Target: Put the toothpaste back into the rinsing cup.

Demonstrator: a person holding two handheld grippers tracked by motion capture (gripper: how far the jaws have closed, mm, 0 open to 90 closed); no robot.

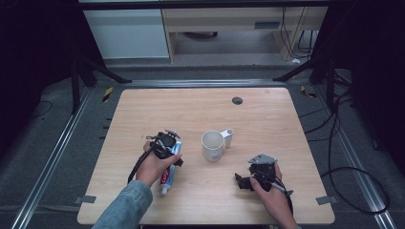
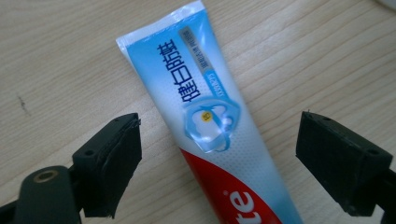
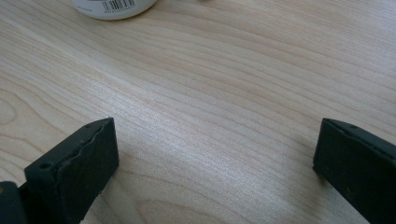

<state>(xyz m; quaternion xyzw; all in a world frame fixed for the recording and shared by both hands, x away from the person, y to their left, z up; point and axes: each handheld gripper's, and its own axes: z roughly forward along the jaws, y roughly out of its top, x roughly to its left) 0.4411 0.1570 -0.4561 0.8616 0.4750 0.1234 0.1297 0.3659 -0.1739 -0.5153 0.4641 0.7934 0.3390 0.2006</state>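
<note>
The toothpaste tube is showing light blue, white and red, with dark blue writing. The mug is looking white. The table is showing pale wood lines. Both grippers' jaws are looking black.

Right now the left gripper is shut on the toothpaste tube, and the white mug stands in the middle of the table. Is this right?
Not quite. The left gripper is open: in the left gripper view its jaws stand apart on either side of the toothpaste tube, which lies flat on the table. The white mug does stand in the middle.
</note>
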